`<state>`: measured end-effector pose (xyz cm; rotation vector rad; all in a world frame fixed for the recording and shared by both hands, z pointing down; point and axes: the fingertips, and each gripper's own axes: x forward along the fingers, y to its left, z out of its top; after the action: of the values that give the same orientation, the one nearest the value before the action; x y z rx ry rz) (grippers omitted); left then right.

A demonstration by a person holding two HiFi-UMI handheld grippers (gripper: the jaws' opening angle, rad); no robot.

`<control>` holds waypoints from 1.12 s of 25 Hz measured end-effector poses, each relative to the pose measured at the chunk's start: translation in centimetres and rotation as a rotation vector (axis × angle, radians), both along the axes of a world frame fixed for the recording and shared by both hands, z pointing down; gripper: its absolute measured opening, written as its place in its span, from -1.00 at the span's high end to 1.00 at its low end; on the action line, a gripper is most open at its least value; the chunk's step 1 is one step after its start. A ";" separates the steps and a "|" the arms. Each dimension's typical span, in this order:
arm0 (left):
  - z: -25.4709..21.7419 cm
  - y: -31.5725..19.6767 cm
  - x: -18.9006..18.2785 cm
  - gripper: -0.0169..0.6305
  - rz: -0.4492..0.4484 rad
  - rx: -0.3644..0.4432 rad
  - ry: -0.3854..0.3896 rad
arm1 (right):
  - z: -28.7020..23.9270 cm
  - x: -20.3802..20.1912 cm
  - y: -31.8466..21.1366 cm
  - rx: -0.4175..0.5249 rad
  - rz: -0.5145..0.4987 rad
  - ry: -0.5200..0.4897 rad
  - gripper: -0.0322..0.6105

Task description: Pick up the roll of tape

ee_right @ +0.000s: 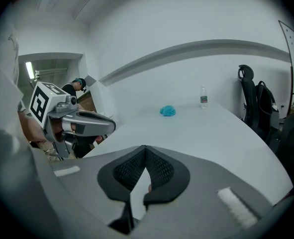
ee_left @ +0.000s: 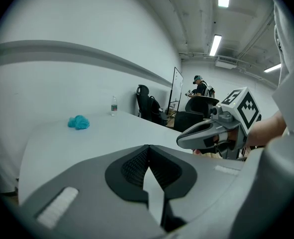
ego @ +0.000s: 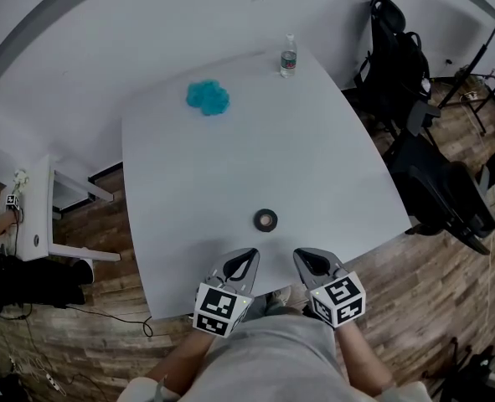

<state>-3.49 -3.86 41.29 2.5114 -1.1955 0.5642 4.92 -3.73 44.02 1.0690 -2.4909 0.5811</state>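
Observation:
The roll of tape (ego: 265, 219), a small black ring, lies flat on the white table (ego: 230, 157) near its front edge. Both grippers hover at that edge, just short of the roll and apart from it. My left gripper (ego: 248, 254) is below and left of the roll, my right gripper (ego: 301, 255) below and right. On both, the jaws meet at the tips with nothing between them. The left gripper view shows its own shut jaws (ee_left: 147, 148) and the right gripper (ee_left: 184, 139) beside them. In the right gripper view its jaws (ee_right: 146, 148) are closed. Neither gripper view shows the roll.
A blue crumpled clump (ego: 208, 97) and a water bottle (ego: 289, 57) sit at the table's far side. Black office chairs (ego: 398, 65) stand to the right, a white stand (ego: 33, 216) to the left. A person (ee_left: 200, 86) stands far back in the room.

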 end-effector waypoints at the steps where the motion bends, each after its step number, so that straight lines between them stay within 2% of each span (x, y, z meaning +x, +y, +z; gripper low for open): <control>1: -0.1 -0.4 -0.1 0.89 0.004 0.003 0.001 | 0.0 -0.1 -0.3 0.001 0.003 0.003 0.88; 18: 0.8 -5.2 -1.1 0.89 0.022 0.001 0.006 | 1.3 -0.9 -3.5 -0.024 0.039 0.022 0.88; 28: 3.3 -6.8 -0.7 0.89 0.047 -0.050 -0.013 | 2.5 -0.2 -5.0 -0.049 0.059 0.028 0.88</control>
<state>-4.19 -10.67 44.64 2.5035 -1.1152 0.6158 4.75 -8.75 46.54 1.1268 -2.4156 0.6369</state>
